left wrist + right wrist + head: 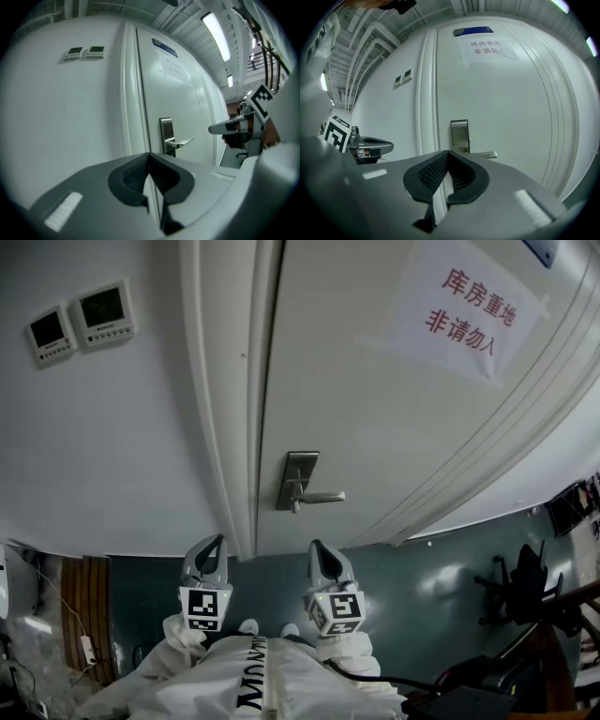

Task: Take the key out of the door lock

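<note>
The grey right gripper (pixel 448 153), jaws together and empty, faces the silver lock plate (pixel 459 133) on a white door (pixel 506 103).

Dim cool light, ceiling strip light (pixel 216 35) glaring (left gripper view), fisheye bending, dark corners

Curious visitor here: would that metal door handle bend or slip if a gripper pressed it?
The door handle looks like solid metal, so it is probably stiff. Its smooth, shiny finish may prove slippery.

A white wall (pixel 122 446) carries two small control panels (pixel 82 319) at far left. The floor (pixel 431 587) is dark grey-green, with a black chair (pixel 525 582) at right. A strip light (pixel 216 33) glows overhead.
</note>
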A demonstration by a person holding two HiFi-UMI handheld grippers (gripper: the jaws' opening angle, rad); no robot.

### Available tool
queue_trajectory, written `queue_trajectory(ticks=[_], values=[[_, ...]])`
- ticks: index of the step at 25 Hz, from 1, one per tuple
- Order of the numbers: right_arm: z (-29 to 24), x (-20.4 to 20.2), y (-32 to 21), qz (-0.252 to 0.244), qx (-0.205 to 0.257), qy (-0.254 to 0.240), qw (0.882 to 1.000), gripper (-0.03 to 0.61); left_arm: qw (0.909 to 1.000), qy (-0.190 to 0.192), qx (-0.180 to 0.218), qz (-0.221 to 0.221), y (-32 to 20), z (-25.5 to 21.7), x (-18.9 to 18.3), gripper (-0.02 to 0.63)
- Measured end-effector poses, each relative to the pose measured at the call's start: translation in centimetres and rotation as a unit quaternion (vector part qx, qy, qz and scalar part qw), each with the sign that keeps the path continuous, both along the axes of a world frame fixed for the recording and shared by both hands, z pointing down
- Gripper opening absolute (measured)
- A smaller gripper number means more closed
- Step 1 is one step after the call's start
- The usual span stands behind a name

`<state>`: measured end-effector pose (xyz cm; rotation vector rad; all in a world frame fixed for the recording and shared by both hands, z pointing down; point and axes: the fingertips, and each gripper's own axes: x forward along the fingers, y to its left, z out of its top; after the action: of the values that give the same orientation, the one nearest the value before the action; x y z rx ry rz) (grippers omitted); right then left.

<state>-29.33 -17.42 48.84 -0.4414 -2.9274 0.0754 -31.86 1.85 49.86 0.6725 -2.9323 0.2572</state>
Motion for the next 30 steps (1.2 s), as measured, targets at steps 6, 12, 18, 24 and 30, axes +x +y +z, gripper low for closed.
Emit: queue_trajectory(ticks=[6,12,18,24,30], values=[[0.3,-0.9,-1.6,-0.023,-0.009,0.008,1.000,0.000,0.9995,0.016,0.019,-0.017,-2.0,0.2,0.0,0.000],[1.5,-1.6,-3.5,-0.013,-0.029,0.023,0.999,0.000,0.9998,0.011,0.009,-0.013,-3.9,-0.2,0.1,0.000],[2.0,-2.3,-3.4,-0.014,-0.038,0.028,0.999,0.031,0.9996,0.013,0.006,-0.026,-3.3,0.0,0.1,0.000],[3.6,-3.7,-2.7,-0.016,-0.096,0.052,0.994,0.095,0.9989,0.009,-0.002,-0.046,-1.7,-0.2,0.0,0.000],[6.7,-5.9,-1.8,-0.016,-0.263,0.112,0.958,0.121,0.9972,0.004,-0.007,-0.074,0.6,-1.0,0.1,0.000]])
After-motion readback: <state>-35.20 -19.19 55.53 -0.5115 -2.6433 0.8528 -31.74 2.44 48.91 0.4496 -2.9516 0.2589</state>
